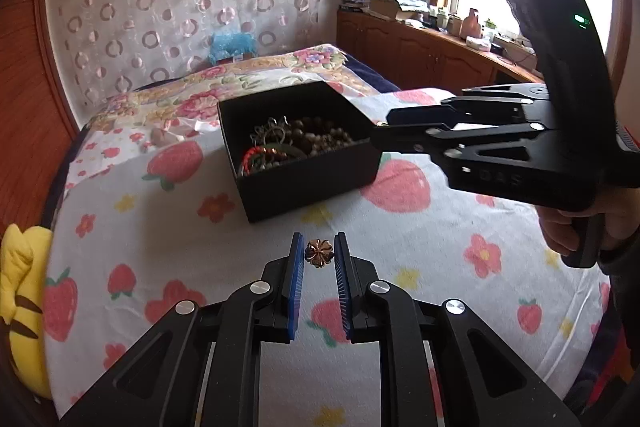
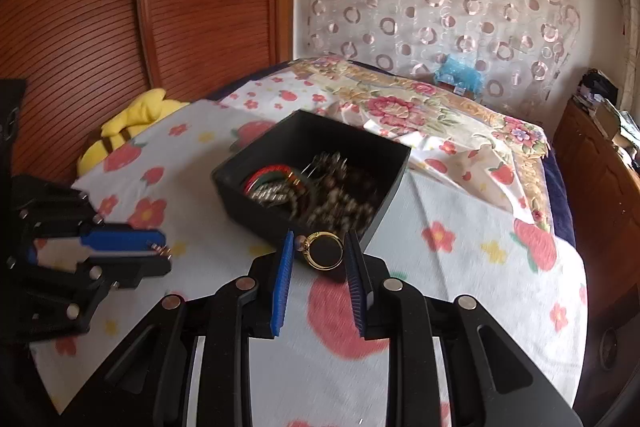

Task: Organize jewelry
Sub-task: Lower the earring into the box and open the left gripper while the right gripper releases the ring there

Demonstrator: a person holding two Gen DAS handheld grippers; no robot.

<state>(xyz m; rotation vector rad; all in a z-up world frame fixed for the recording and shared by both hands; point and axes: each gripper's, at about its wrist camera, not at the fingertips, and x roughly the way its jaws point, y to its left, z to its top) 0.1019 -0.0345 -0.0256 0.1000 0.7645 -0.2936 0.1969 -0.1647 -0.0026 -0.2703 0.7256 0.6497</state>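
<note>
Left wrist view
- Left gripper (image 1: 319, 245): we have the blue pads nearly together, pinching a small bronze flower-shaped piece (image 1: 319, 251) at the very tips, so it clears the sheet.
- Box: the black jewelry box (image 1: 308, 183) sits ahead of our fingers on the strawberry-print bedsheet (image 1: 400, 267), open-topped and full of beads and bangles.
- Right gripper (image 1: 378, 135): it reaches in from the right, its tips by the box's right wall.

Right wrist view
- Right gripper (image 2: 319, 251): we hold the jaws partly open, clamped on a gold-rimmed ring with a black face (image 2: 323, 250), wide enough to need that gap.
- Box (image 2: 256, 207): just beyond our fingertips, near corner almost touching the ring.
- Left gripper (image 2: 164, 253): to the left of our fingers, tips towards the box.
- Judgement: both pieces seem bound for the box.
</note>
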